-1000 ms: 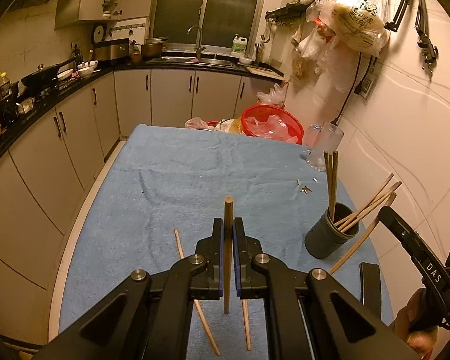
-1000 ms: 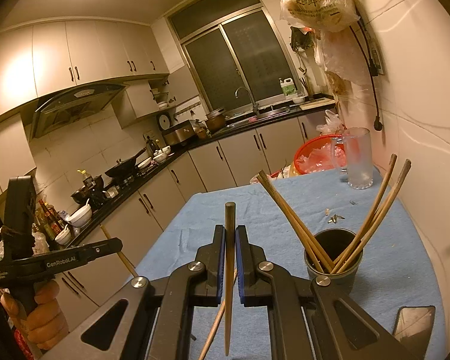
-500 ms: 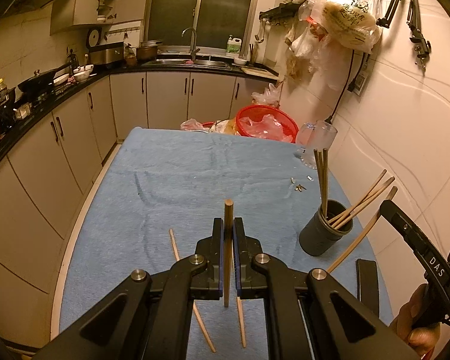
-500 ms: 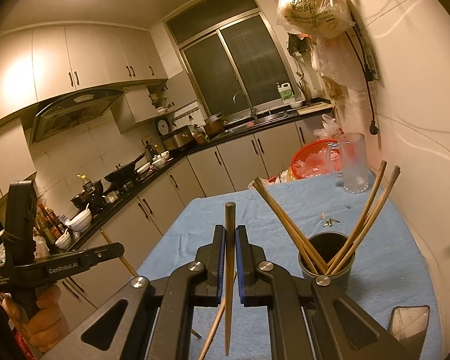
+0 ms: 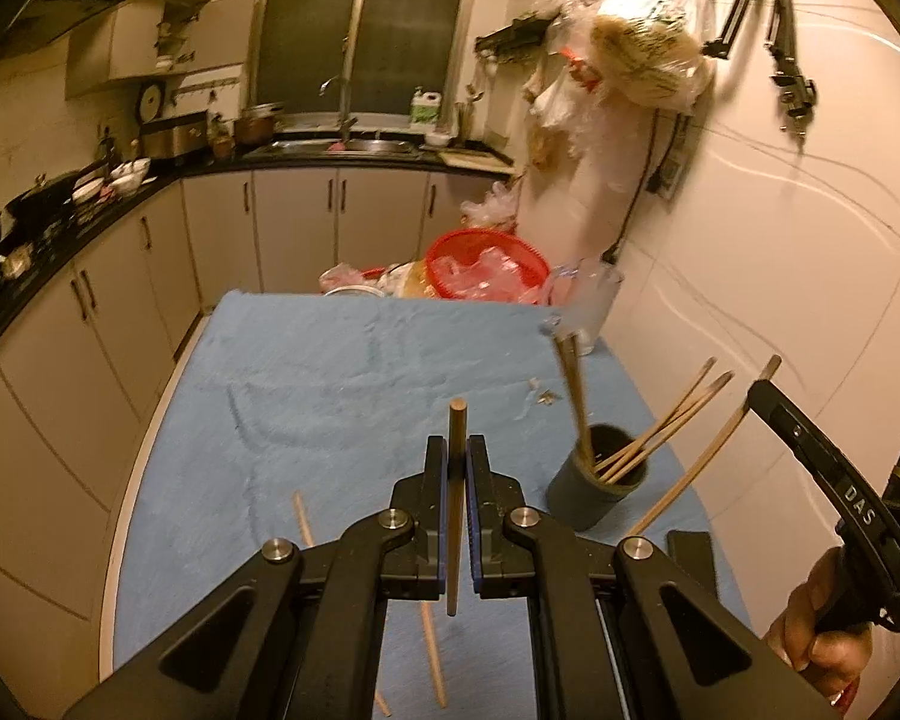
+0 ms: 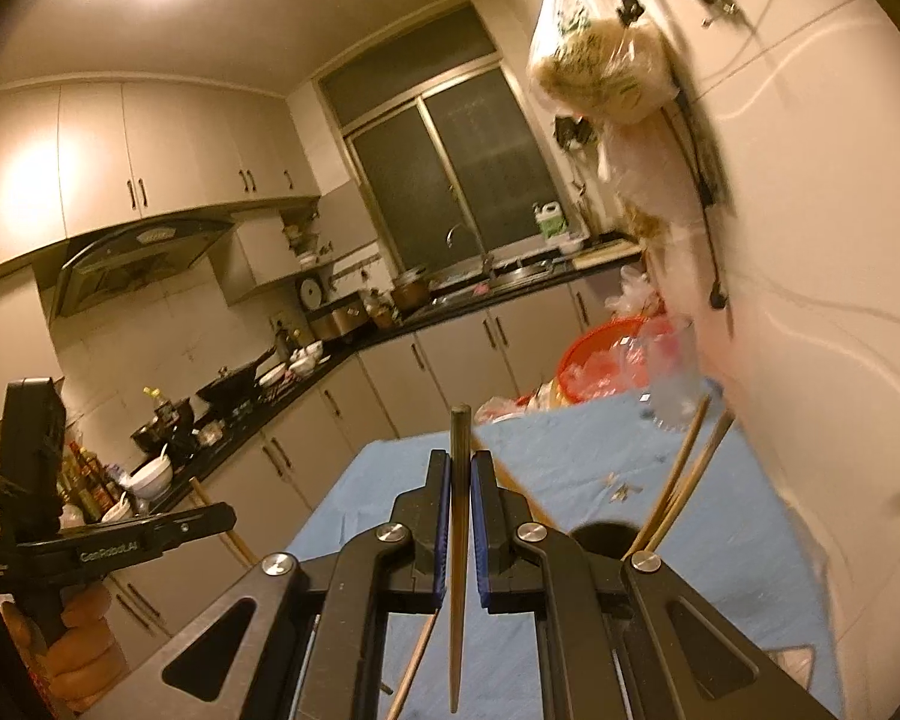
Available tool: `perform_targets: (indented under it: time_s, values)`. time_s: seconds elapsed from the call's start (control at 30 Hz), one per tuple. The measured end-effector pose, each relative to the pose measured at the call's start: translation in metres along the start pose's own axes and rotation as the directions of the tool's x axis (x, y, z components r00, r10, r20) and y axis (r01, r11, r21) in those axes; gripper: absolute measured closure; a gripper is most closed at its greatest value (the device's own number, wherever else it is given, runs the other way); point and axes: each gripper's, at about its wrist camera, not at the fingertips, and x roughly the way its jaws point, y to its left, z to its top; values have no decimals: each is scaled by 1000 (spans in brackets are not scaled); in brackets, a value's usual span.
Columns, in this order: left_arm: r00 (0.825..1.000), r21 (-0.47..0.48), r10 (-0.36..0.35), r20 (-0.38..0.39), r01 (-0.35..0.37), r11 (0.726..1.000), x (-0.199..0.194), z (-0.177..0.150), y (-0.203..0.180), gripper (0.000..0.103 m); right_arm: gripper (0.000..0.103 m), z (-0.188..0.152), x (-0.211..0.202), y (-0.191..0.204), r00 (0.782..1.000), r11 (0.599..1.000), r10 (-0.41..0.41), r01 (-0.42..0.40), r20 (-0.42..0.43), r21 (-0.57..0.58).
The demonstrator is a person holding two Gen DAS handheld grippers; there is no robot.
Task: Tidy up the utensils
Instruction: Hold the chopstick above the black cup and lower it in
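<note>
Both hand-held grippers have lifted since the earlier frames: in left wrist view the dark holder cup [image 5: 597, 483] sits lower & further off, and in right wrist view it has dropped almost behind the gripper body, only its rim [image 6: 600, 531] showing. Left hand-held gripper [image 5: 457, 450] is clamped narrow on one wooden chopstick [image 5: 455, 498], stick upright betw. the pads, top end poking above the fingertips. Right hand-held gripper [image 6: 459, 465] likewise pinched tight on a second chopstick [image 6: 457, 540], also vertical, tapered end down. Cup stands on the blue-cloth worktop [image 5: 330, 384] near the right-hand wall, w/ several chopsticks [image 5: 648, 432] already leaning out of it. Two loose chopsticks [image 5: 432, 654] lie flat on the cloth below the left gripper, partly hidden by it. Glass mug [image 5: 591, 306] & red basket [image 5: 486, 264] at the far end of the worktop. Person's fingers [image 5: 822, 630] wrap the right gripper's handle at the edge of left view.
</note>
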Motion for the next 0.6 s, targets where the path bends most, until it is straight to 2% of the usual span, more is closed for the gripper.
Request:
perform_targets:
  time_s: [0.4, 0.6]
  values:
    - [991, 51, -113, 72, 109, 993, -11, 64, -54, 97, 96, 63, -20, -26, 986, 997, -81, 81, 143, 8]
    - [985, 60, -150, 86, 145, 988, 0, 89, -79, 97, 96, 81, -17, -36, 976, 992, -127, 129, 178, -1]
